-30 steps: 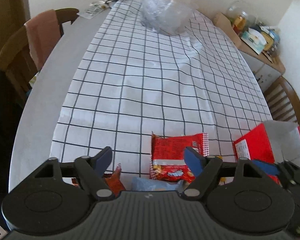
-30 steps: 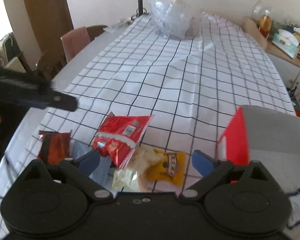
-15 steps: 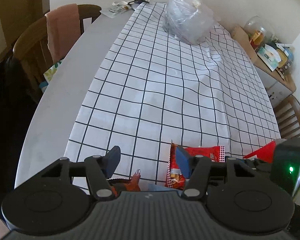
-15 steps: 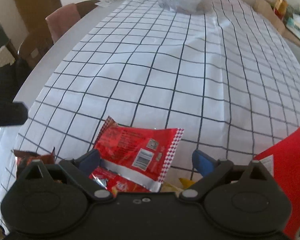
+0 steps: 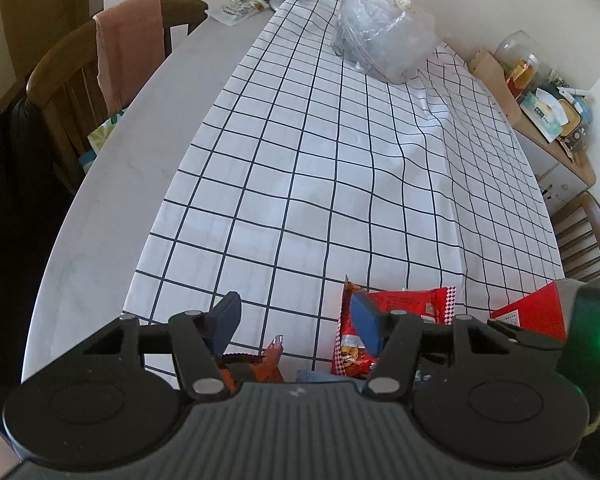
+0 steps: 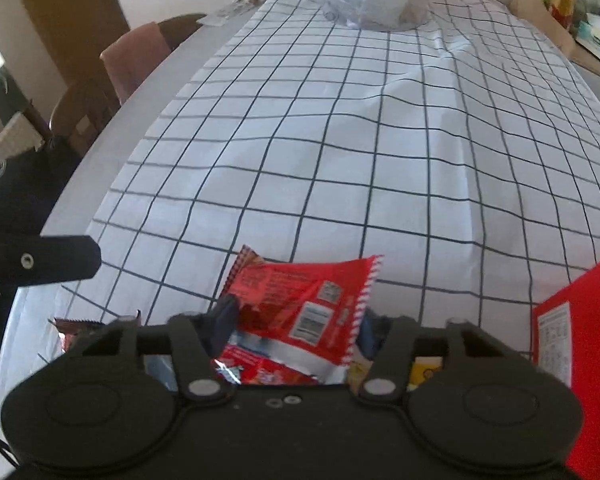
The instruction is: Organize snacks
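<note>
Since the earlier frame the right gripper point(image 6: 296, 320) has come down and forward over the red snack packet point(image 6: 300, 308), and its fingers now stand on both sides of the packet, closer together than before. The left finger point(image 6: 224, 322) touches the packet's left edge; the right one is mostly hidden behind the packet's white-toothed edge, so I cannot tell if the packet is really pinched. The left gripper point(image 5: 296, 320) has also moved a little, and the packet now lies just behind its right fingertip.

Nearest to the right wrist camera, under the red packet, a yellow packet point(image 6: 420, 368) shows between the gripper parts. At the left a dark brown packet point(image 6: 74, 326) lies at the edge of the cloth. The red box point(image 6: 580, 340) stands at the right, near the packets.

In the left wrist view the left gripper is spread wide, holding nothing. Between its fingers, low in the picture, an orange-brown packet point(image 5: 256, 364) and a pale blue packet point(image 5: 316, 376) are partly seen.

Farther away the white tablecloth with black grid lines point(image 5: 340, 168) covers the grey table point(image 5: 112, 184). At the far end a crumpled clear plastic bag point(image 5: 380, 40) rests on the cloth. A wooden chair with a pink towel point(image 5: 128, 44) stands at the left side of the table.
</note>
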